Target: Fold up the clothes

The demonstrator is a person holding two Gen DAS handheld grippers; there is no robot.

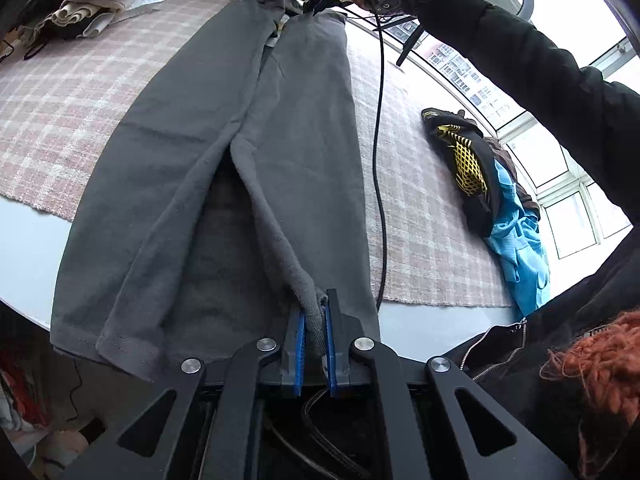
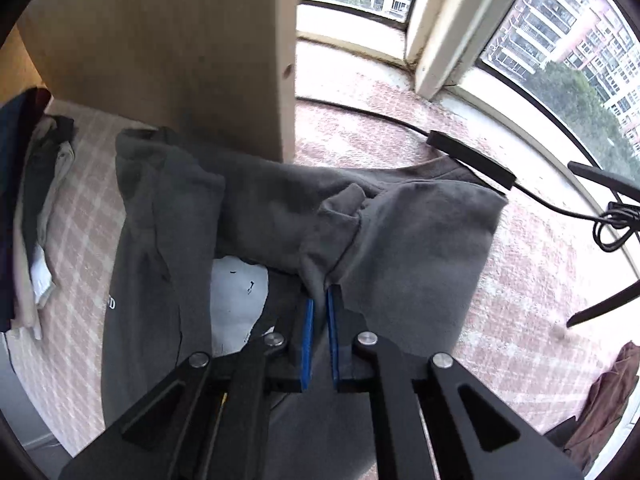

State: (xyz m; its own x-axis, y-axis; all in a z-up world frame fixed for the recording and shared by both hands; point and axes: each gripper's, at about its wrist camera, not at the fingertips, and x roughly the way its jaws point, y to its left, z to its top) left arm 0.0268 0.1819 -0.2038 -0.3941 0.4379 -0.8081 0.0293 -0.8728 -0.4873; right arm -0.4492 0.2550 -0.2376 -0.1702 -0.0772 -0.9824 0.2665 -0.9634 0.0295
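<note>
Pinching bunched edges at near and far ends, both tongs, left (image 1: 316,312) and right (image 2: 320,300), gripped the soft, limp grey garment (image 1: 224,140); it would likely sag wherever unsupported.

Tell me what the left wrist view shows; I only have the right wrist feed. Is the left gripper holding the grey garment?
Observer: Yes. The left gripper is shut on a bunched edge of the grey garment.
Operator: Is the garment lying flat?
Observer: It lies lengthwise over the pink plaid cloth, one side folded inward.
Operator: Anything beside it on that side?
Observer: A black-and-yellow garment on a bright blue one, lying apart from the grey one.
Operator: And my gripper?
Observer: The right gripper pinches the garment's far end.
</note>
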